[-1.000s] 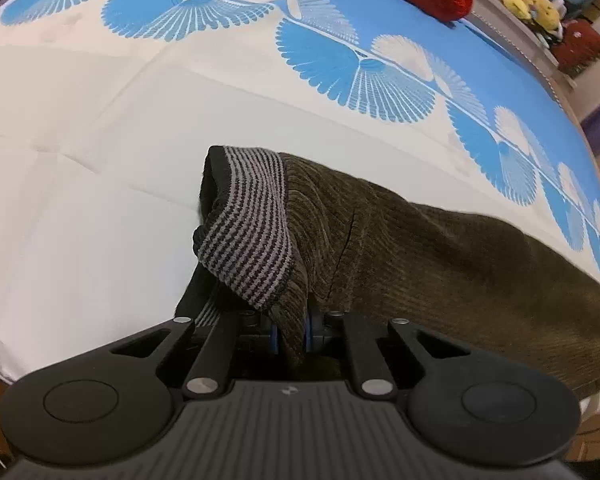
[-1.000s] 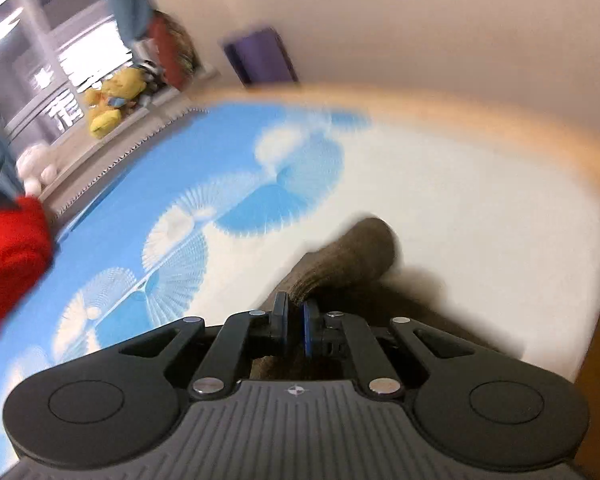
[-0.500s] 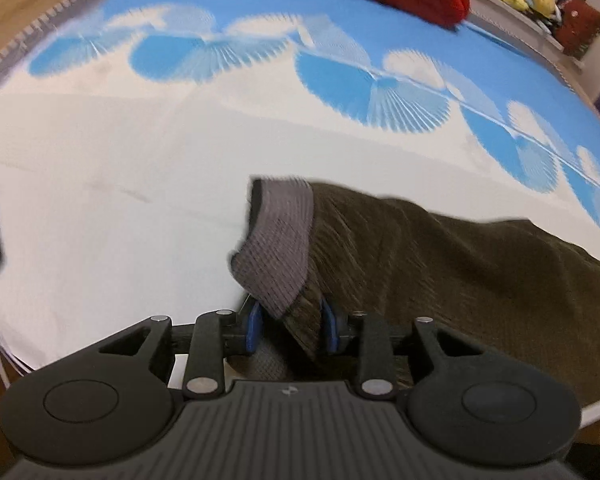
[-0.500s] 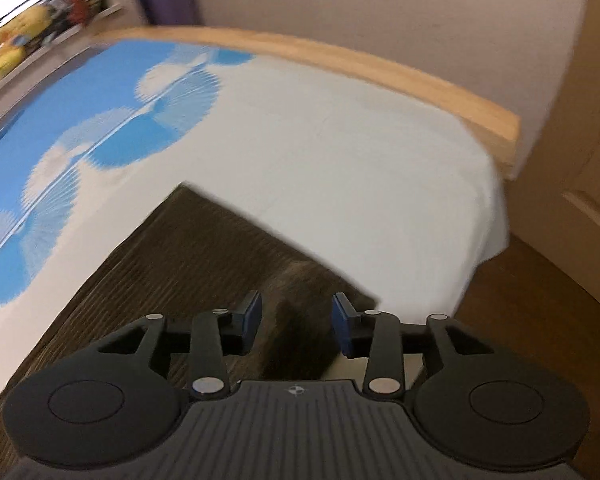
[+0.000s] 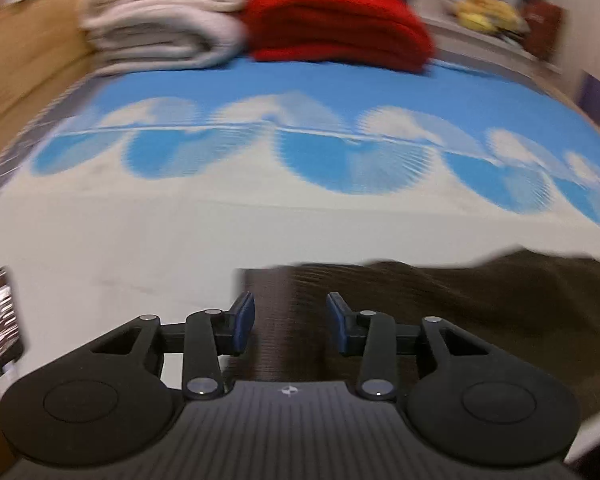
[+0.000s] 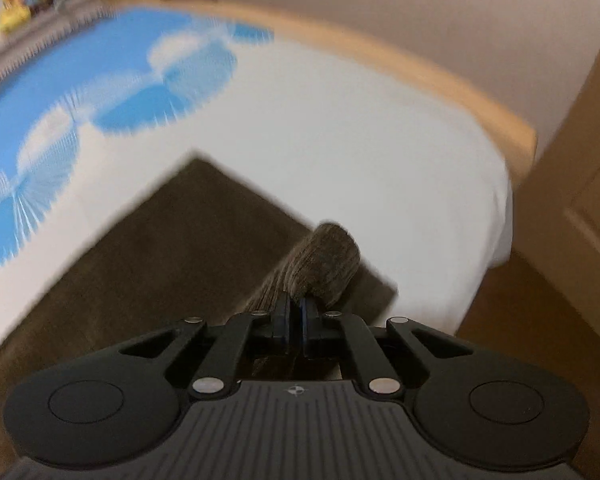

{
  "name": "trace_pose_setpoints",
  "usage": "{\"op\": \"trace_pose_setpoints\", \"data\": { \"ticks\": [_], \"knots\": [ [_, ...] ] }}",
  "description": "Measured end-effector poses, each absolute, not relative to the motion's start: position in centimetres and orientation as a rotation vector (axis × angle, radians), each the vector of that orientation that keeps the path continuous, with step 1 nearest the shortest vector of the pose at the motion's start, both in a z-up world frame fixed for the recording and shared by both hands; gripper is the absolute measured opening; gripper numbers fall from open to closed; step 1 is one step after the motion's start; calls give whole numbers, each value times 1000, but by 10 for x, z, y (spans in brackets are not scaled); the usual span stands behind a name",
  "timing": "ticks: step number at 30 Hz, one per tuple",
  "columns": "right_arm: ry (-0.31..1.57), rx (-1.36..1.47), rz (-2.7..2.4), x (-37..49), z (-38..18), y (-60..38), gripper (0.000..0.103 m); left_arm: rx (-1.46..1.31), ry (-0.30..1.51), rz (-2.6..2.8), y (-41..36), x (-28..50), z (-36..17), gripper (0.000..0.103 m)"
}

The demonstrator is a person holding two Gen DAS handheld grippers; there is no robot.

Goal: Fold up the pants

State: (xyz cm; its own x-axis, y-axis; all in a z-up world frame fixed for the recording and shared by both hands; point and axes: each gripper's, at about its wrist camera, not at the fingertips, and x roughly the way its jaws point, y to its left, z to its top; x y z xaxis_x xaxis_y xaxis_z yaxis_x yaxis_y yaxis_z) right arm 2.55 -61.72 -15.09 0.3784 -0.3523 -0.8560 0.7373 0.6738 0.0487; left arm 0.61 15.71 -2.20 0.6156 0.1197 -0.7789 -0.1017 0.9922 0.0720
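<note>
Pants (image 6: 172, 248) ribbed corduroy-like cloth, matt; bedsheet (image 6: 340, 128) smooth cloth; bed frame (image 6: 380, 52) probably wood.

The right gripper (image 6: 295, 312) has just closed its jaws, pinching a raised fold of the brown pants (image 6: 172, 248). The pants lie flat on the white-and-blue bedspread (image 6: 340, 152), their far corner pointing away. A wooden bed frame (image 6: 420, 76) curves along the far edge.

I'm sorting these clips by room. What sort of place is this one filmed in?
Most likely a bedroom. The brown pants lie on a bed with a blue and white cover, folded blankets are stacked at its far end, and a wooden bed frame runs along the mattress edge.
</note>
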Motion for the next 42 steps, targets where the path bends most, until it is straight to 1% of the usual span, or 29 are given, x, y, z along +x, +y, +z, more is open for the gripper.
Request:
{"op": "trace_pose_setpoints", "data": {
  "ticks": [2, 5, 6, 8, 9, 11, 13, 15, 17, 19, 20, 22, 23, 24, 27, 29, 31, 33, 34, 37, 39, 42],
  "knots": [
    [939, 446, -741, 30, -147, -615, 5, 69, 979, 90, 149, 14, -38, 44],
    [1004, 468, -781, 31, -160, -618, 7, 143, 1279, 200, 160, 28, -91, 42],
    [1066, 468, -795, 33, -169, -619, 9, 163, 1268, 194, 158, 29, -89, 43],
    [1130, 453, -841, 34, -175, -619, 20, 148, 1230, 178, 158, 28, -79, 44],
    [1115, 460, -859, 31, -173, -621, 30, 123, 1216, 186, 160, 27, -75, 44],
    [1064, 418, -890, 28, -160, -618, 36, 86, 1129, 187, 158, 27, -61, 44],
    [982, 351, -873, 25, -142, -608, 49, 68, 1041, 168, 154, 30, -49, 44],
    [897, 283, -800, 23, -127, -594, 52, 38, 1006, 164, 151, 38, -44, 44],
    [861, 245, -706, 23, -122, -582, 54, -55, 1068, 195, 162, 53, -57, 44],
    [888, 291, -603, 24, -130, -579, 65, -159, 1207, 269, 181, 64, -82, 44],
    [929, 344, -552, 26, -138, -580, 66, -194, 1213, 290, 185, 65, -86, 45],
    [1066, 471, -489, 28, -165, -587, 66, -178, 1193, 304, 178, 67, -78, 46],
    [1125, 506, -493, 28, -176, -590, 64, -167, 1181, 313, 174, 67, -75, 46],
    [1141, 521, -505, 25, -182, -594, 60, -157, 1170, 319, 169, 66, -73, 46],
    [1060, 538, -552, 15, -171, -603, 61, -149, 1109, 261, 154, 68, -63, 47],
    [968, 538, -629, 2, -158, -613, 64, -131, 1088, 218, 142, 69, -60, 48],
    [867, 590, -735, -20, -149, -630, 70, -103, 1072, 175, 130, 72, -59, 50],
    [798, 701, -821, -44, -153, -653, 75, -68, 1055, 143, 115, 73, -59, 51],
    [779, 771, -845, -55, -157, -662, 77, -57, 1050, 134, 110, 73, -60, 52],
    [770, 986, -820, -74, -183, -680, 77, -42, 1034, 102, 98, 76, -60, 52],
    [761, 1041, -806, -81, -190, -684, 77, -40, 1034, 96, 92, 79, -61, 52],
    [787, 1031, -775, -69, -197, -684, 77, -41, 1040, 90, 87, 83, -64, 52]
  ]
}}
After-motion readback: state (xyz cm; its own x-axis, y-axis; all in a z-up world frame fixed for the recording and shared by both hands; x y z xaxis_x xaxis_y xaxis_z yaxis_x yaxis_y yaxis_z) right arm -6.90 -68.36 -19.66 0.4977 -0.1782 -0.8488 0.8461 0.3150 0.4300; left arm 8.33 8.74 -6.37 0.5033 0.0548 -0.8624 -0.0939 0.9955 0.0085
